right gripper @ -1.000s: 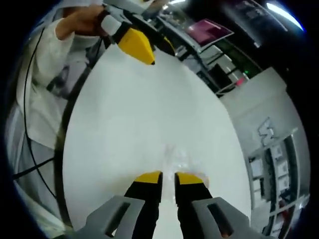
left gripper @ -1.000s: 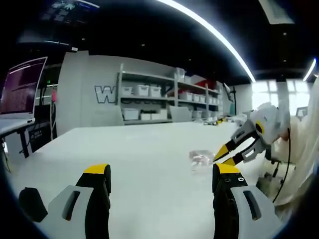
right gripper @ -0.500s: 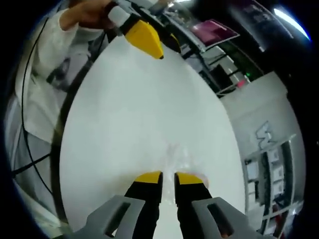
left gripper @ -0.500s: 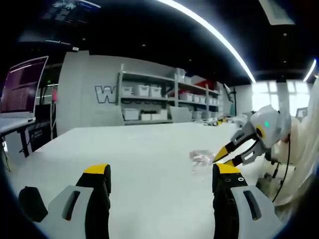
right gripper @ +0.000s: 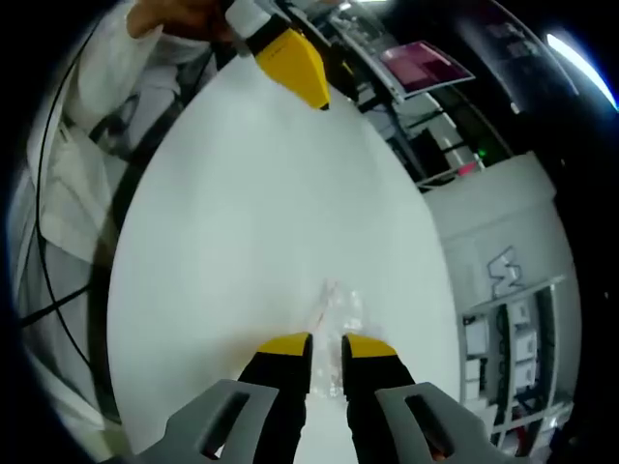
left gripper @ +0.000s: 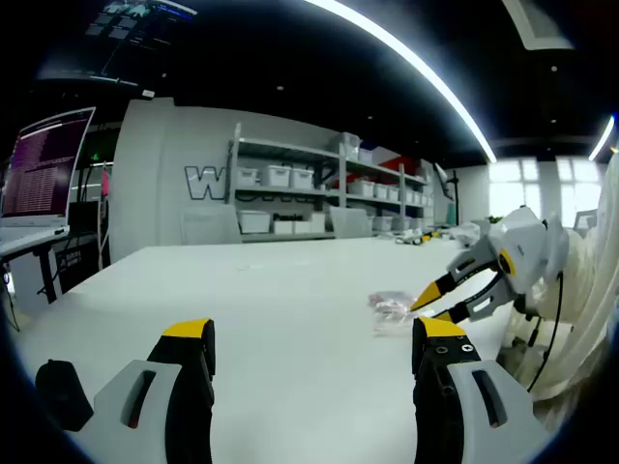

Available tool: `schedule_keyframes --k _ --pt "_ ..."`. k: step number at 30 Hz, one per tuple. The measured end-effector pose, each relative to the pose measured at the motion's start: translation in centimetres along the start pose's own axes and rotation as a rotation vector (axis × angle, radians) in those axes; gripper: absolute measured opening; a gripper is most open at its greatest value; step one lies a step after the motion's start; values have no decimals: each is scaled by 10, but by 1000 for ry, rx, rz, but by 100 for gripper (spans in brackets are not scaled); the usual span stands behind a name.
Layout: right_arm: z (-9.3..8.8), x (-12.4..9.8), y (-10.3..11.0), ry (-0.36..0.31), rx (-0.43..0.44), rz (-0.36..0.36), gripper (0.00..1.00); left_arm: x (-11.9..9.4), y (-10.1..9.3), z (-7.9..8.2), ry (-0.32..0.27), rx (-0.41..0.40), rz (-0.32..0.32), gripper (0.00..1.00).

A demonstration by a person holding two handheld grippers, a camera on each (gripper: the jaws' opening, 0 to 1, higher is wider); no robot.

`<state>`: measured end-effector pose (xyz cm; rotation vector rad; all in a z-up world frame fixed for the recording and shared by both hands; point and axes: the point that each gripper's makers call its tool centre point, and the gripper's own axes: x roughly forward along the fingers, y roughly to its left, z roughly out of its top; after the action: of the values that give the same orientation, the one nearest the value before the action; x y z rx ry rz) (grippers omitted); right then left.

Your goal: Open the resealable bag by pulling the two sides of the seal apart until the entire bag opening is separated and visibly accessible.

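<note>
Right gripper view: resealable bag point(right gripper: 338, 314), clear, flimsy, on bench point(right gripper: 242, 213); right tool point(right gripper: 325, 350) narrowly parted near seal edge; left tool point(left gripper: 309, 338) spread.

a wide white bench point(left gripper: 290, 290) spans the foreground of the left gripper view, its surface matte and evenly lit. behind it stands a pale grey wall point(left gripper: 174, 145) bearing large dark lettering point(left gripper: 205, 182), partly hidden. grey metal shelving point(left gripper: 319, 193) against this wall carries rows of white storage bins point(left gripper: 277, 175). a monitor point(left gripper: 48, 169) with a purple-tinted screen stands at far left on a separate desk. the ceiling is dark, crossed by a long curved light strip point(left gripper: 416, 68). bright windows point(left gripper: 513, 188) sit at far right.
</note>
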<state>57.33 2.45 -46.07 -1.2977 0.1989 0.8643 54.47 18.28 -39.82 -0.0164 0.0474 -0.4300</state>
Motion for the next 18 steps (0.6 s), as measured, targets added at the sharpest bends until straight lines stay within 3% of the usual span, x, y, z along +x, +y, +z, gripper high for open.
schedule_keyframes --k 10,18 --pt "-3 4 1 16 13 11 0 1 0 0 0 -3 -2 83" --pt "-6 6 0 29 42 12 0 1 1 1 -3 -4 0 83"
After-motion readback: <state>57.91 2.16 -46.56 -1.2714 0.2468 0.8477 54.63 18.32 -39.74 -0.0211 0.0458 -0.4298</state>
